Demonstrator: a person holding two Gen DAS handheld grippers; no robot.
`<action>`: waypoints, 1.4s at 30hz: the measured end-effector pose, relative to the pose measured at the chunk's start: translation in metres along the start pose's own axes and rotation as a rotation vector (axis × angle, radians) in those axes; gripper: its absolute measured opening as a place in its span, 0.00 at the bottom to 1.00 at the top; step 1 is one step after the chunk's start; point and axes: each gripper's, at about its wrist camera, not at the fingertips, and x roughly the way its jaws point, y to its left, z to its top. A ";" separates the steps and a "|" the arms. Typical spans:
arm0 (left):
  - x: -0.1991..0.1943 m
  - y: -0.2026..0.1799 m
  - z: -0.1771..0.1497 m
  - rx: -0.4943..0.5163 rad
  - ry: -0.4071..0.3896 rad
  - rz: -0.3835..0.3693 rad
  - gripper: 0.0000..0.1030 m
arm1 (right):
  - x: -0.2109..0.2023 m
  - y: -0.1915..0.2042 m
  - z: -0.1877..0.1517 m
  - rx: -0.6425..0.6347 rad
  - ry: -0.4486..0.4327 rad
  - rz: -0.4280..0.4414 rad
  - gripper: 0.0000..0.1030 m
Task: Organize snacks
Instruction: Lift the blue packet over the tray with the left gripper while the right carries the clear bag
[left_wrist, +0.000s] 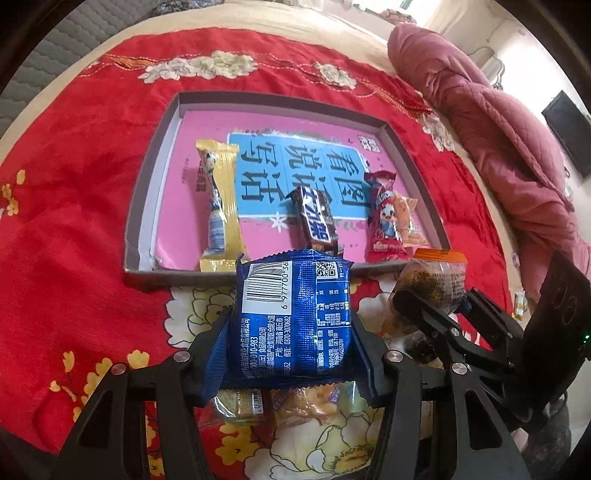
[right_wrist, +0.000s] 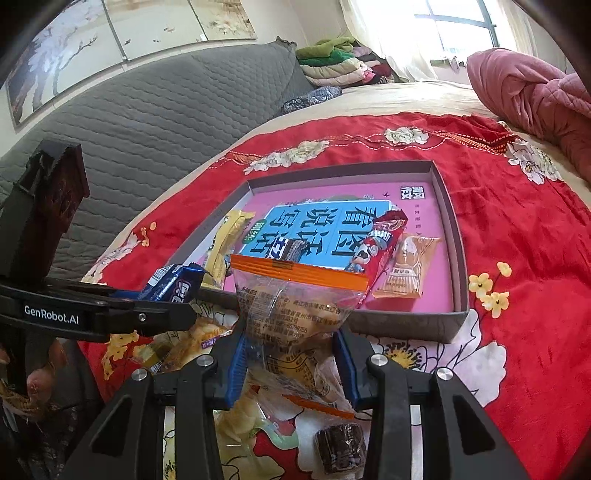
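Note:
My left gripper (left_wrist: 291, 354) is shut on a blue foil snack pack (left_wrist: 291, 317) with a barcode, held above the red cloth just short of the grey box lid (left_wrist: 147, 173). My right gripper (right_wrist: 291, 354) is shut on a clear packet with an orange seal (right_wrist: 295, 299), also near the lid's front wall. Inside the lid, on a pink book, lie a yellow bar (left_wrist: 218, 203), a dark chocolate bar (left_wrist: 317, 221), a red duck-print packet (left_wrist: 384, 218) and a small orange packet (left_wrist: 408, 221). The right gripper (left_wrist: 443, 306) with its packet shows at the right of the left wrist view.
Loose snacks lie in a pile under both grippers (right_wrist: 192, 343), with a dark wrapped sweet (right_wrist: 340, 446) nearest. A pink quilt (left_wrist: 498, 129) is bunched at the right. A grey padded headboard (right_wrist: 166, 114) rises at the left, folded clothes (right_wrist: 332, 62) behind.

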 end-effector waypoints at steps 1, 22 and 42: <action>-0.001 -0.001 0.001 -0.001 -0.002 0.000 0.57 | -0.001 0.000 0.001 0.002 -0.006 -0.001 0.41; -0.022 -0.013 0.014 0.015 -0.070 0.015 0.57 | -0.019 -0.010 0.015 0.030 -0.089 -0.007 0.41; -0.022 -0.015 0.031 -0.011 -0.107 0.023 0.57 | -0.032 -0.019 0.025 0.059 -0.166 -0.020 0.41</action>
